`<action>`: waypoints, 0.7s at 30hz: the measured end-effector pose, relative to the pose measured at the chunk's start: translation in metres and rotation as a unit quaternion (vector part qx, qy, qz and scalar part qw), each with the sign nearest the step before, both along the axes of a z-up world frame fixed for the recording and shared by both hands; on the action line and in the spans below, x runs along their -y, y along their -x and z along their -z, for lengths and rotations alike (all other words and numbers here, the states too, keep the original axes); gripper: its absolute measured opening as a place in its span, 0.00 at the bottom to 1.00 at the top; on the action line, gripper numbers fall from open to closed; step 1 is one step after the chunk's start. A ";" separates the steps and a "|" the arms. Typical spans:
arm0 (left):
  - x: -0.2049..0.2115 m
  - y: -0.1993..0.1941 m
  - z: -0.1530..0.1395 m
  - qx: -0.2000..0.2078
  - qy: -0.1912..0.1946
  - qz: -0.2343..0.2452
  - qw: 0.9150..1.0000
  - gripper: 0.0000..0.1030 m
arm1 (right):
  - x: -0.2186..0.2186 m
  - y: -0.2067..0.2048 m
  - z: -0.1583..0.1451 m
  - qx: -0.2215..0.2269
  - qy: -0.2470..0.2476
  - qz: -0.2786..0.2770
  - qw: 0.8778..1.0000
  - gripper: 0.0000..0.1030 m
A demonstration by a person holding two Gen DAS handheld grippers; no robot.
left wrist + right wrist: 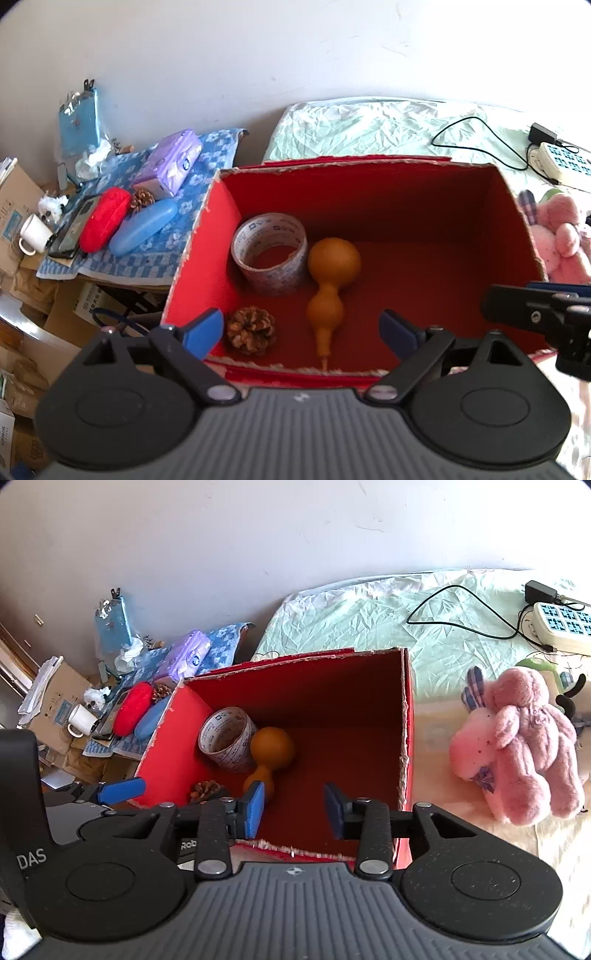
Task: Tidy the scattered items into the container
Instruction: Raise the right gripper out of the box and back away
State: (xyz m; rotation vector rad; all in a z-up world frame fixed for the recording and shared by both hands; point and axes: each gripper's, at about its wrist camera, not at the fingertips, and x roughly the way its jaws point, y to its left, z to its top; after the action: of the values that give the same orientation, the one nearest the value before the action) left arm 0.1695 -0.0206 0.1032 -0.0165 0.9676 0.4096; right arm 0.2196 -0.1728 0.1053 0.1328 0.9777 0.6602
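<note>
Green crumpled bedsheet (369, 125), white wall (258, 55)

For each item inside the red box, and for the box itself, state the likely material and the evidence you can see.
Red box: corrugated cardboard, matte; its torn rim shows pale fibres.
Tape roll: glossy plastic film, probably on a card core; printed and shiny.
Gourd: smooth orange-brown, possibly dried gourd or plastic; the look leaves it open.
Pine cone: natural woody scales, dry and rough.
</note>
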 end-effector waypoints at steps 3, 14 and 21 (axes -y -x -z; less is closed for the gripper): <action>0.006 0.007 0.000 0.000 0.007 -0.001 1.000 0.90 | 0.006 0.005 0.000 0.001 -0.001 -0.003 1.000 0.38; 0.031 0.034 0.003 -0.002 0.015 -0.009 1.000 0.90 | 0.030 0.026 0.012 -0.005 0.000 -0.003 1.000 0.39; 0.044 0.043 0.011 -0.007 0.022 -0.003 1.000 0.95 | 0.043 0.037 0.017 -0.008 0.004 0.003 1.000 0.41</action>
State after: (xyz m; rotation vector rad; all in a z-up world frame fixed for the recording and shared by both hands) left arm 0.1264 -0.0648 0.0920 -0.0559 0.9894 0.3940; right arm 0.1829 -0.2155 0.0878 0.1335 0.9947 0.6509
